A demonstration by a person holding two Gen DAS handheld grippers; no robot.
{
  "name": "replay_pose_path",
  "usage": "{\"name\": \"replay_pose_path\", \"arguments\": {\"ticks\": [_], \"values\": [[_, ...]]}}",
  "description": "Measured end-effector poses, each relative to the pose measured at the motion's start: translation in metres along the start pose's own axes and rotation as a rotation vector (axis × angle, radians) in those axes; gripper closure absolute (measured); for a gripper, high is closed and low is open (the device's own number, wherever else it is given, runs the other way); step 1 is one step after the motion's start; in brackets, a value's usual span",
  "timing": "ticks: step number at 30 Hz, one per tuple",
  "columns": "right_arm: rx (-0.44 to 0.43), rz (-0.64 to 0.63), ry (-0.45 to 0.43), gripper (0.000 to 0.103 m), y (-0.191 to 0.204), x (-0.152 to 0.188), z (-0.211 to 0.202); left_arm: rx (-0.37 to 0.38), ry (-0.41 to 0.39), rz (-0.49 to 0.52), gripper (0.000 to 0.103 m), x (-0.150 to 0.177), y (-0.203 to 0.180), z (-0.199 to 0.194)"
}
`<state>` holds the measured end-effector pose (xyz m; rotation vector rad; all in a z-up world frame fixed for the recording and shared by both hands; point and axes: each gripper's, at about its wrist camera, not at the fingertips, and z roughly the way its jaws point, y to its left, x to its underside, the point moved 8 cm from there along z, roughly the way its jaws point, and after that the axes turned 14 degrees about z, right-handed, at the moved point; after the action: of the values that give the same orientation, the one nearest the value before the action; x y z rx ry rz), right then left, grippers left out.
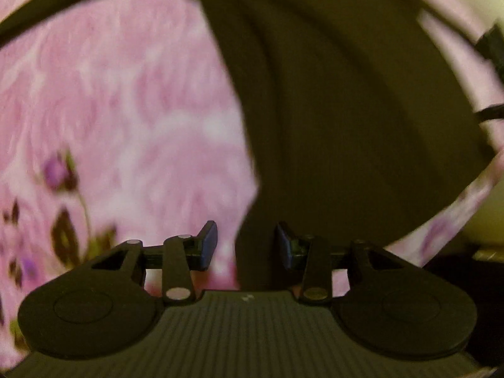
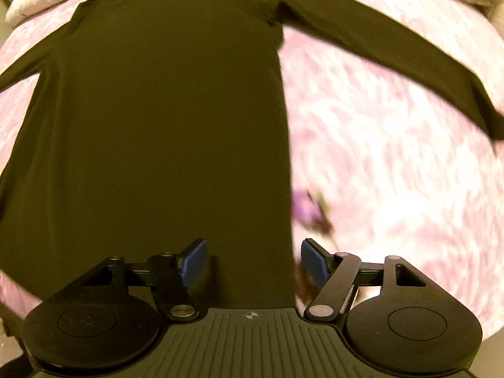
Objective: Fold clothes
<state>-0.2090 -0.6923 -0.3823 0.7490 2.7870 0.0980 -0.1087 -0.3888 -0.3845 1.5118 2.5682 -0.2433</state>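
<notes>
Left wrist view: left gripper fingers parted, grasping nothing — dark garment beyond and right of them on pink floral bedspread.

Right wrist view: right gripper fingers wide, empty, straddling the garment's side edge — likely poised to pinch.

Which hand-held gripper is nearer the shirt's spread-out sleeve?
Right. The right hand-held gripper straddles the dark shirt's hem edge on the side of that sleeve; the left hand-held gripper sits over the opposite edge.
</notes>
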Motion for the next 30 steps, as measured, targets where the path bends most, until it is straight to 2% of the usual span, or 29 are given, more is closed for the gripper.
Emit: {"name": "replay_pose_path", "arguments": {"ticks": [2,3,4,5,11,12,14,15,18,23,26,27,28,30], "values": [[-0.025,0.003,0.014,0.032,-0.014,0.014,0.001,-0.02,0.004,-0.037,0.075,0.005,-0.004,0.002],[-0.038,0.012,0.027,0.032,-0.021,0.021,0.002,-0.003,0.003,-0.06,0.082,0.006,-0.007,0.001],[-0.052,0.023,0.039,0.032,-0.027,0.028,0.003,0.017,0.0,-0.075,0.094,0.008,-0.01,-0.001],[-0.071,0.036,0.048,0.032,-0.032,0.034,0.004,0.021,-0.002,-0.076,0.099,0.01,-0.013,-0.002],[-0.196,0.111,0.034,0.032,-0.048,0.05,0.003,0.04,-0.01,-0.046,0.101,0.012,-0.017,-0.011],[-0.212,0.13,0.046,0.037,-0.053,0.051,0.005,0.036,-0.002,-0.032,0.101,0.012,-0.016,-0.015],[-0.201,0.171,0.086,0.093,-0.066,0.05,0.005,0.033,0.008,-0.008,0.101,0.015,-0.015,-0.025],[-0.213,0.198,0.119,0.099,-0.072,0.049,-0.001,0.04,0.003,-0.006,0.101,0.019,-0.016,-0.032],[-0.231,0.146,0.16,0.099,-0.074,0.059,-0.027,0.03,0.017,-0.001,0.101,0.034,-0.018,-0.039],[-0.189,0.128,0.255,0.099,-0.064,0.067,-0.011,0.013,0.06,-0.012,0.101,0.039,-0.019,-0.021],[-0.126,0.094,0.263,0.097,-0.056,0.067,-0.006,0.012,0.082,-0.013,0.097,0.037,-0.016,-0.025],[-0.104,0.084,0.263,0.087,-0.056,0.066,-0.009,0.007,0.094,-0.01,0.095,0.038,-0.015,-0.028],[-0.078,0.073,0.26,0.068,-0.056,0.065,-0.012,0.001,0.104,-0.002,0.094,0.039,-0.014,-0.032],[-0.032,0.055,0.217,0.049,-0.059,0.059,-0.025,-0.021,0.111,0.024,0.094,0.038,-0.011,-0.04]]}}
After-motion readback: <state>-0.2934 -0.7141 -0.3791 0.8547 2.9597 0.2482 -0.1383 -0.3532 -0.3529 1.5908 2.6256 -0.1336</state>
